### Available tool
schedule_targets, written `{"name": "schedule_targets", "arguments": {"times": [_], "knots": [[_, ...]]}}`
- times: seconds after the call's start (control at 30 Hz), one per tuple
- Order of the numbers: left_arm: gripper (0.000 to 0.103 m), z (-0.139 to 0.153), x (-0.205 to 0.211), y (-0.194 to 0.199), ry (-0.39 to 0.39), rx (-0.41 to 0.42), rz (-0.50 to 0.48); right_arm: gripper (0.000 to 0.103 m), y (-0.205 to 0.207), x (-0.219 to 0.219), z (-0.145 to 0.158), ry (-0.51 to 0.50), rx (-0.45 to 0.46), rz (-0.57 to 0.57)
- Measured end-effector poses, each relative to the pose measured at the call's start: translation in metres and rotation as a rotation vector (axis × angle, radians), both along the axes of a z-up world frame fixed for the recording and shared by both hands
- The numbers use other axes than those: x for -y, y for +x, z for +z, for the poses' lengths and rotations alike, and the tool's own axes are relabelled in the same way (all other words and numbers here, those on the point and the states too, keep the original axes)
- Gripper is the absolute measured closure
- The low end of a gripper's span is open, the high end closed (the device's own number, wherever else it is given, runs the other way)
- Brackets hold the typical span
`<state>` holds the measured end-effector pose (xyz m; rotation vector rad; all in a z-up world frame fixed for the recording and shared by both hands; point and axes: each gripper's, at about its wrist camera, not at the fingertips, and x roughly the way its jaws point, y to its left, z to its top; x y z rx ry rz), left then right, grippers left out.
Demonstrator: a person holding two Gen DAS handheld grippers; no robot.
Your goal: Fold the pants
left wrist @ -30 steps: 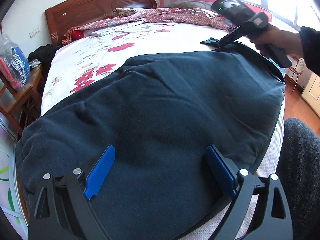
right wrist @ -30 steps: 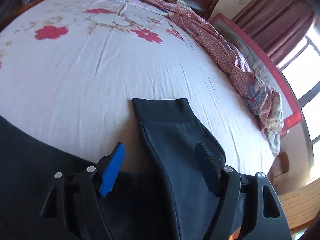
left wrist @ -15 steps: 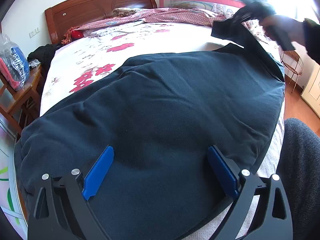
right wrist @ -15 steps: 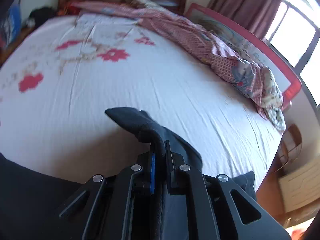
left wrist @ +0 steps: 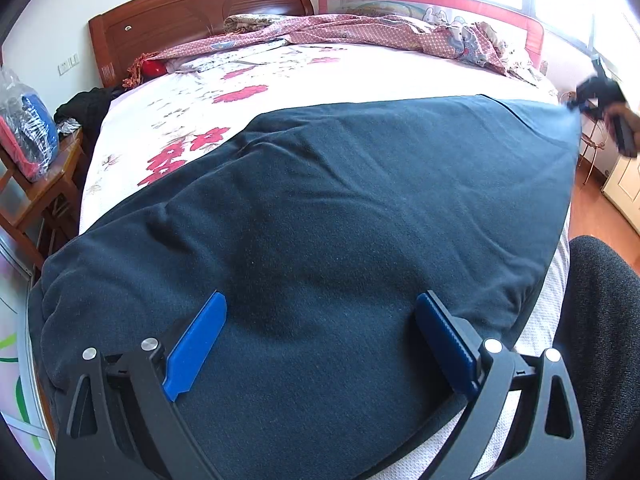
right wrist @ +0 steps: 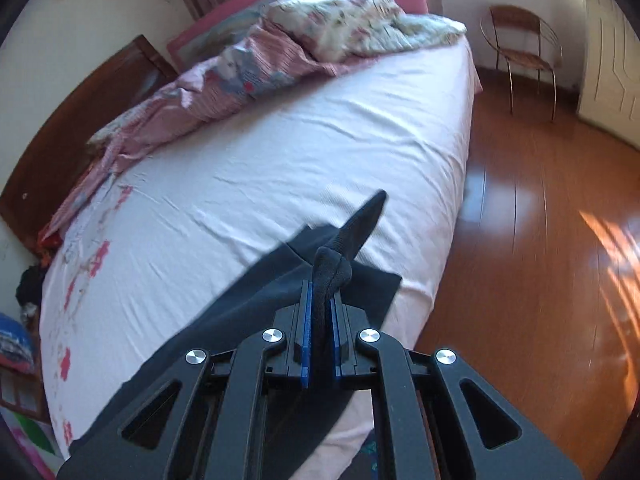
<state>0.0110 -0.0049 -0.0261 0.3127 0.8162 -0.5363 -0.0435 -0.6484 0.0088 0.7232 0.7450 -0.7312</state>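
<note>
1. Pants [left wrist: 328, 216]: dark navy, spread flat across the near side of the bed [left wrist: 360, 76], covering most of the left wrist view. One end is drawn out toward the far right corner of the mattress.
2. Left gripper [left wrist: 320, 344]: fingers spread wide, blue pads [left wrist: 196, 346] on either side of a broad stretch of pants fabric; whether the pads touch the cloth cannot be told. Nothing is pinched between them.
3. Right gripper [right wrist: 320, 336]: fingers closed on a bunched fold of the pants [right wrist: 332, 272], the cloth sticking up and forward past the fingertips. In the left wrist view it appears at the far right edge, blurred, at the corner of the pants.
4. Bed sheet [right wrist: 280, 152]: white with red floral print, wrinkled, bare beyond the pants.
5. Quilt [left wrist: 360, 30]: pink patterned, heaped along the far side of the bed against the red bed rail [left wrist: 432, 0].
6. Headboard [left wrist: 192, 12]: dark red-brown wood, at the head of the bed.
7. Bedside table [left wrist: 44, 188]: wooden, left of the bed, carrying a plastic-wrapped bundle [left wrist: 24, 128]; dark clothing [left wrist: 86, 108] lies just beside it.
8. Chair [right wrist: 524, 52]: metal-framed, standing on the wooden floor [right wrist: 540, 220] past the foot of the bed, well apart from the pants.
9. Person's leg [left wrist: 600, 340]: dark fabric, at the lower right, just beside the mattress edge.
</note>
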Motion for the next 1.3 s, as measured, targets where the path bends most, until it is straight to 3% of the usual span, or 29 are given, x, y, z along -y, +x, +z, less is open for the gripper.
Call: {"name": "schedule_targets", "arguments": {"times": [0.07,0.17,0.23,0.27,0.33,0.4,0.47,0.7,0.93,1.3], "knots": [[0.007,0.000,0.001,0.000,0.005,-0.003,0.000,0.096,-0.008,-0.001,-0.027,0.037,0.016,-0.023],[0.007,0.001,0.002,0.002,0.015,-0.009,-0.003,0.096,-0.024,0.005,-0.044,0.114,0.153,-0.064],[0.007,0.001,0.004,0.002,0.023,-0.014,-0.005,0.094,-0.032,0.014,-0.051,0.177,0.195,-0.092],[0.006,0.001,0.004,0.002,0.026,-0.015,-0.005,0.084,-0.038,0.019,-0.052,0.210,0.235,-0.123],[0.006,0.001,0.005,0.004,0.031,-0.018,-0.004,0.083,-0.054,0.026,-0.057,0.266,0.309,-0.185],[0.006,0.001,0.006,0.003,0.037,-0.017,-0.003,0.070,-0.060,0.032,-0.062,0.316,0.384,-0.191],[0.006,0.001,0.005,0.003,0.038,-0.018,-0.003,0.065,-0.060,0.036,-0.068,0.349,0.393,-0.205],[0.006,0.002,0.006,0.003,0.046,-0.020,0.001,0.065,-0.043,0.033,-0.079,0.439,0.460,-0.148],[0.006,0.002,0.006,0.003,0.048,-0.021,0.004,0.062,-0.027,0.031,-0.066,0.367,0.412,-0.101],[0.006,0.002,0.006,0.003,0.045,-0.020,0.005,0.062,-0.035,0.035,-0.066,0.463,0.607,-0.082]]}}
